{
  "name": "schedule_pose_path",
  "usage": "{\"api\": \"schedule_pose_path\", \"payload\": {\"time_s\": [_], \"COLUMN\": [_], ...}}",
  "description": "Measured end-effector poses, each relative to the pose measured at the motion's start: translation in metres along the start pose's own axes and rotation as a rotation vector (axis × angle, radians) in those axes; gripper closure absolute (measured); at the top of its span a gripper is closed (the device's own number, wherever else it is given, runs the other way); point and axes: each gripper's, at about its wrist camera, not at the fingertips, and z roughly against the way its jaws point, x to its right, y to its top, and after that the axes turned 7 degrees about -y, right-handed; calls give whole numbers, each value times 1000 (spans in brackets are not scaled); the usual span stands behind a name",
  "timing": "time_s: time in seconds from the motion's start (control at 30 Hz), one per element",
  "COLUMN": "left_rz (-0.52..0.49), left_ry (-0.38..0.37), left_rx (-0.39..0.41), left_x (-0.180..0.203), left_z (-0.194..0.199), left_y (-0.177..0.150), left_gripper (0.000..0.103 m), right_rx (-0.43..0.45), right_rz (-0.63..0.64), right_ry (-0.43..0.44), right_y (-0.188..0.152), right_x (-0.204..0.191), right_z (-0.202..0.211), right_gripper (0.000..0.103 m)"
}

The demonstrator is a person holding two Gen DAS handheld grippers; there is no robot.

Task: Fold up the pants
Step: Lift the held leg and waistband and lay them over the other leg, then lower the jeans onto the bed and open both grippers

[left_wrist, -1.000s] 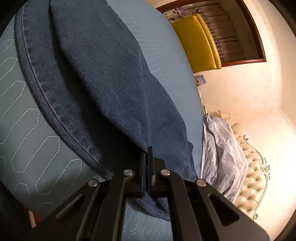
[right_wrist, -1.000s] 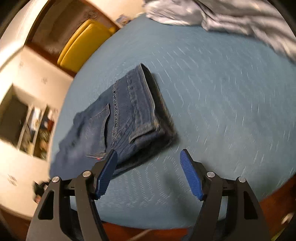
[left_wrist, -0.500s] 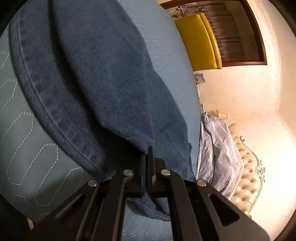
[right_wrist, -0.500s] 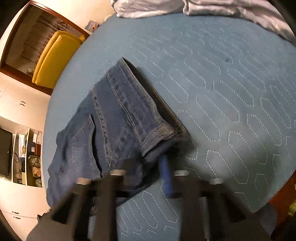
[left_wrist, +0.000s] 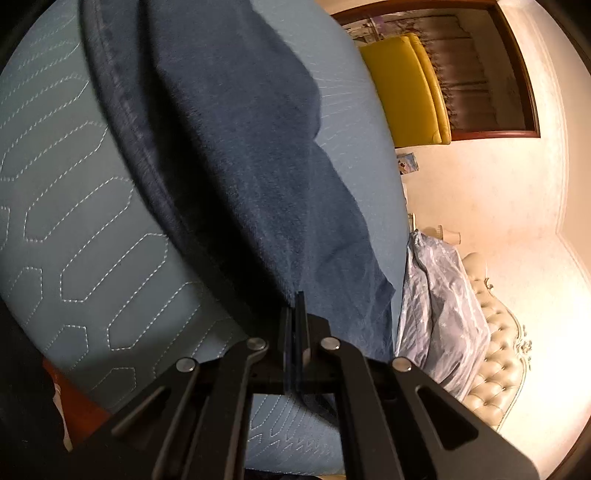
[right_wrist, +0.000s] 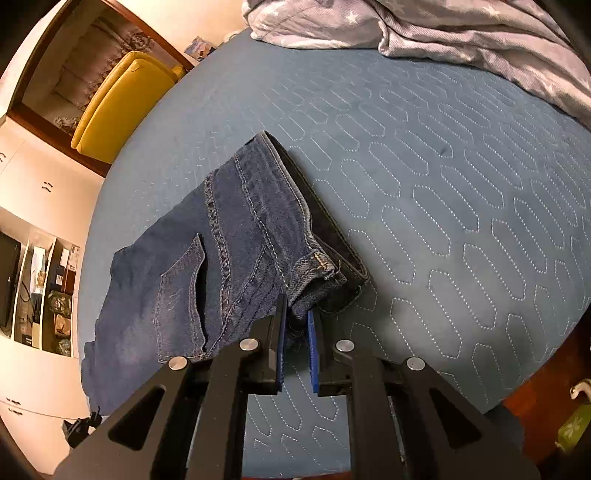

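Two tongs grip the jeans (right_wrist: pixel 229 258), which lie on the blue quilted bed (right_wrist: pixel 443 206) left of centre in the right wrist view. The right tongs (right_wrist: pixel 295 332) have just closed, pinching the waistband corner; the left tongs (left_wrist: pixel 295 325), pressed together, pinch a denim fold. No readable writing.

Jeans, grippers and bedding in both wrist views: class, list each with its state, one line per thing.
Jeans: partly folded on the quilt, one end lifted.
Left gripper: shut on the jeans, holding denim up.
Right gripper: just closed, pinching the waistband corner.
Quilt: spread flat.
Duvet: crumpled at the far edge.
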Motion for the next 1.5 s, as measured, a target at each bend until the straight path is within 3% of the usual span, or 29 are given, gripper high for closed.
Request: {"api": "schedule_pose_path", "payload": {"time_s": [0.23, 0.3, 0.33, 0.37, 0.43, 0.53, 0.6, 0.67, 0.77, 0.83, 0.9, 0.97, 1.07, 1.3, 1.37, 1.4, 1.5], "left_rz": [12, 34, 43, 46, 19, 12, 25, 41, 89, 108, 144, 156, 170, 169, 165, 164, 148], "left_ry": [18, 38, 32, 1, -19, -43, -20, -13, -18, -1, -11, 16, 64, 93, 102, 109, 101], "left_rx": [-15, -26, -23, -13, 18, 122, 205, 283, 316, 314, 302, 295, 269, 241, 221, 215, 253], "left_x": [-17, -24, -25, -25, -21, -27, -36, -52, -68, -76, -85, -89, -97, -99, -97, -95, -80], "left_z": [-7, -7, -5, 2, 19, 59, 86, 111, 125, 126, 122, 119, 112, 101, 99, 98, 113], "left_y": [-3, 0, 1, 3, 10, 39, 69, 114, 159, 191, 209, 220, 229, 236, 238, 241, 237], "left_gripper": [101, 81, 62, 56, 56, 55, 55, 57, 57, 59, 68, 68, 69, 74, 95, 99, 102], "right_rx": [-2, 12, 13, 17, 34, 51, 70, 108, 232, 323, 368, 352, 295, 209, 185, 164, 158], "right_rz": [31, 42, 48, 56, 78, 76, 55, 45, 80, 156, 243, 292, 306, 358, 363, 363, 370], "right_ry": [-78, -98, -114, -131, -171, -224, -270, -320, -458, -454, -414, -354, -333, -381, -396, -408, -390], "right_y": [-15, -16, -17, -17, -18, -18, -20, -22, -30, -35, -39, -38, -34, -34, -35, -38, -41], "right_x": [16, 14, 12, 10, 7, 6, 9, 8, -7, -33, -58, -77, -95, -110, -102, -99, -91], "right_z": [-25, -30, -34, -36, -37, -36, -30, -18, 9, 27, 33, 25, 1, -45, -55, -61, -65], "right_gripper": [93, 93, 93, 93, 89, 62, 46, 45, 45, 45, 43, 44, 44, 33, 32, 31, 30]}}
